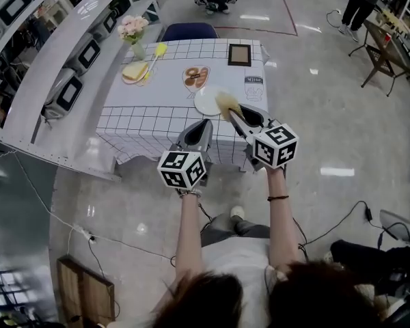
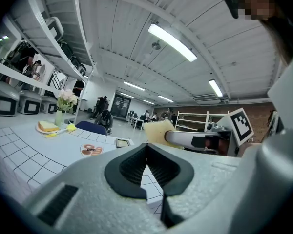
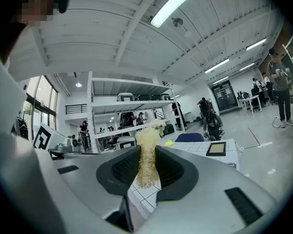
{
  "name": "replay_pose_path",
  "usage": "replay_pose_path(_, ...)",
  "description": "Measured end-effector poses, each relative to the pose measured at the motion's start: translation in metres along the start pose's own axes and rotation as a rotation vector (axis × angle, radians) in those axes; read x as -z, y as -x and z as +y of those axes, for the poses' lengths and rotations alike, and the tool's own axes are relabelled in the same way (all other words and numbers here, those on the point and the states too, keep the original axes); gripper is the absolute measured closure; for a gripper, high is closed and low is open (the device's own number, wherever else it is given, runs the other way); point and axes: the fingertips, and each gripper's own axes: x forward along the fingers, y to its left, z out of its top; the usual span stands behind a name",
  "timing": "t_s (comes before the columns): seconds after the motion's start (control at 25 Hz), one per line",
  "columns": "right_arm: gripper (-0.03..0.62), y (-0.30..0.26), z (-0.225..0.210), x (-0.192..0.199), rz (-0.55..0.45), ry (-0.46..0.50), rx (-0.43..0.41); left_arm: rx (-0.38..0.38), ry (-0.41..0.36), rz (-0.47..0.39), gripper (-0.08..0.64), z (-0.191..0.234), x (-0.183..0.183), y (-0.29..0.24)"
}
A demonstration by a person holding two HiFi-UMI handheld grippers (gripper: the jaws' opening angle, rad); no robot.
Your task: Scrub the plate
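A white plate (image 1: 206,102) lies near the front edge of the checked table (image 1: 150,108). My right gripper (image 1: 233,115) is shut on a yellow sponge (image 1: 227,102), which hangs over the plate's right edge. In the right gripper view the sponge (image 3: 147,155) stands squeezed between the two jaws of that gripper (image 3: 147,165). My left gripper (image 1: 206,124) hovers at the table's front edge, left of the right one, shut with nothing in it. The left gripper view shows its jaws (image 2: 146,149) closed together, with the sponge (image 2: 158,132) to the right. Neither gripper view shows the plate.
At the table's back left stand a flower vase (image 1: 134,30), a plate with a sandwich-like item (image 1: 134,72) and a yellow brush (image 1: 155,53). A framed picture (image 1: 239,55) and a printed card (image 1: 196,77) lie further back. A blue chair (image 1: 189,31) stands behind; shelving (image 1: 61,53) runs along the left.
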Motion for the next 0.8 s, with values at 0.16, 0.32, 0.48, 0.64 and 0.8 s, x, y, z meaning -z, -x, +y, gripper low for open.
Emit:
replay_pose_path(0.16,0.512,-0.008,-0.004,0.0,0.01,0.001,-0.015,-0.022,0.002,0.011,0.549,0.008,0.0,-0.003)
replay_pose_path(0.32,0.512,-0.019,-0.008,0.003,0.026,-0.001,-0.025,-0.039,0.018,0.021,0.549,0.018,0.002,-0.007)
replay_pose_path(0.48,0.512,-0.032,-0.014,0.009,0.055,0.0,-0.027,-0.045,0.03,0.056,0.549,0.029,0.011,-0.014)
replay_pose_path(0.64,0.512,-0.053,-0.024,0.014,0.088,-0.005,-0.021,-0.044,0.04,0.082,0.549,0.046,0.014,-0.025)
replay_pose_path(0.8,0.512,-0.078,-0.035,0.022,0.15,0.006,-0.012,-0.039,0.047,0.114,0.549,0.064,0.018,-0.04)
